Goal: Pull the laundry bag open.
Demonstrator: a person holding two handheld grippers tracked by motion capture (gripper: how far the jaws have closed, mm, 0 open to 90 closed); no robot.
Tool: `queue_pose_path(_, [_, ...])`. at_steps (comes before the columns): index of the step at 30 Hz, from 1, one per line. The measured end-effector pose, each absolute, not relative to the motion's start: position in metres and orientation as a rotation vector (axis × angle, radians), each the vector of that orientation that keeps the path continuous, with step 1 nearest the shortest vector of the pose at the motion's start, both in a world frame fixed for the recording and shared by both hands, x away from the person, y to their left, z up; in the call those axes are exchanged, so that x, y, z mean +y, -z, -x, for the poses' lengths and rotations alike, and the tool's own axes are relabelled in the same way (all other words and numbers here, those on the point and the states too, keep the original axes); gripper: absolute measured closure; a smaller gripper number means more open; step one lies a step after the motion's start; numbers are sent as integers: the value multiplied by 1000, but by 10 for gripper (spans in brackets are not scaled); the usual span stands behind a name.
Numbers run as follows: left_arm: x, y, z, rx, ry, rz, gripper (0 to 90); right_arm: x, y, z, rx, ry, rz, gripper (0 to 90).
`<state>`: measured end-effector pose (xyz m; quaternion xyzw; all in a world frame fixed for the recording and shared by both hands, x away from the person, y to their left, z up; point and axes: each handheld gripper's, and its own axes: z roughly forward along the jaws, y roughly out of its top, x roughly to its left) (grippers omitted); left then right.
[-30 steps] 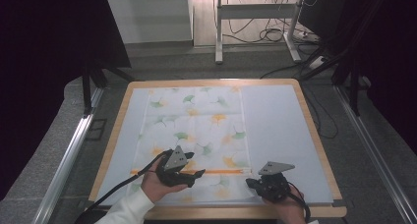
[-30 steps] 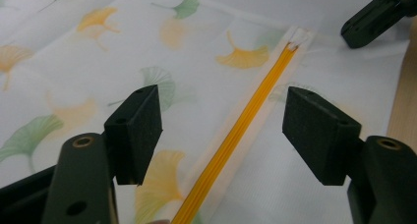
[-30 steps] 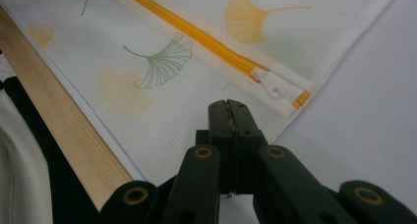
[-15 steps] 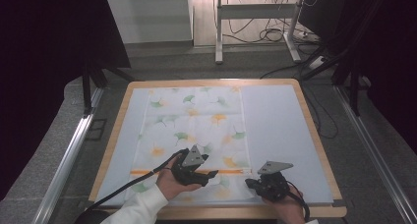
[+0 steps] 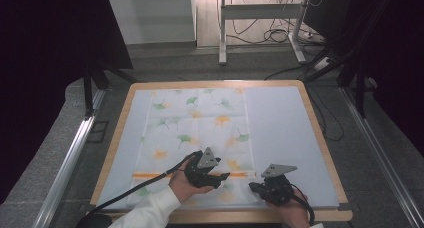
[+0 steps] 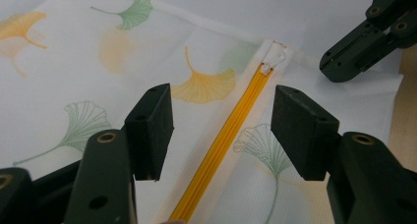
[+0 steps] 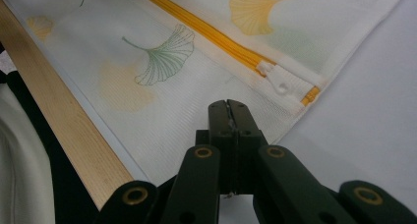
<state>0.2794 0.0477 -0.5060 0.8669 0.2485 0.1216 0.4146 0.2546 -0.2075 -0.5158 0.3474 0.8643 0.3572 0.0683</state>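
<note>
A white mesh bag (image 5: 200, 128) printed with ginkgo leaves lies flat on the table. An orange zipper (image 6: 231, 130) runs along its near side, and the white zipper pull (image 6: 273, 59) (image 7: 280, 81) sits at the right end. My left gripper (image 5: 222, 178) (image 6: 221, 130) hovers over the zipper, one jaw on each side of it. Its jaws have just been closing but touch nothing. My right gripper (image 5: 255, 188) (image 7: 228, 108) is shut on the bag's fabric at the near right corner, just short of the pull. Its tip also shows in the left gripper view (image 6: 339, 69).
The bag rests on a white mat (image 5: 285, 128) inside a wooden table frame (image 5: 320, 133); the frame's near edge (image 7: 64, 126) runs close to my right gripper. Cables (image 5: 135, 188) trail from the grippers. Beyond the table stand metal legs and floor cables (image 5: 270, 35).
My left gripper has slid right along the zipper toward the right gripper, and its jaws have narrowed. The right gripper has stayed put.
</note>
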Motion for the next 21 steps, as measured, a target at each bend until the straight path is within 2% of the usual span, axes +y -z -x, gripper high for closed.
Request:
queue_pose_path(5, [33, 503, -278, 577, -329, -2197, 418, -208, 516, -254, 2605, -1079, -1047, 890])
queue_pose_path(7, [29, 502, -280, 587, -280, -2175, 423, -208, 515, -254, 2598, -1081, -1052, 890])
queue_pose_path(11, [16, 502, -282, 550, -311, -2213, 427, -210, 515, -253, 2594, -1087, -1060, 890])
queue_pose_path(21, [5, 511, -295, 579, -275, -2195, 456, -209, 516, -253, 2605, -1077, -1056, 890])
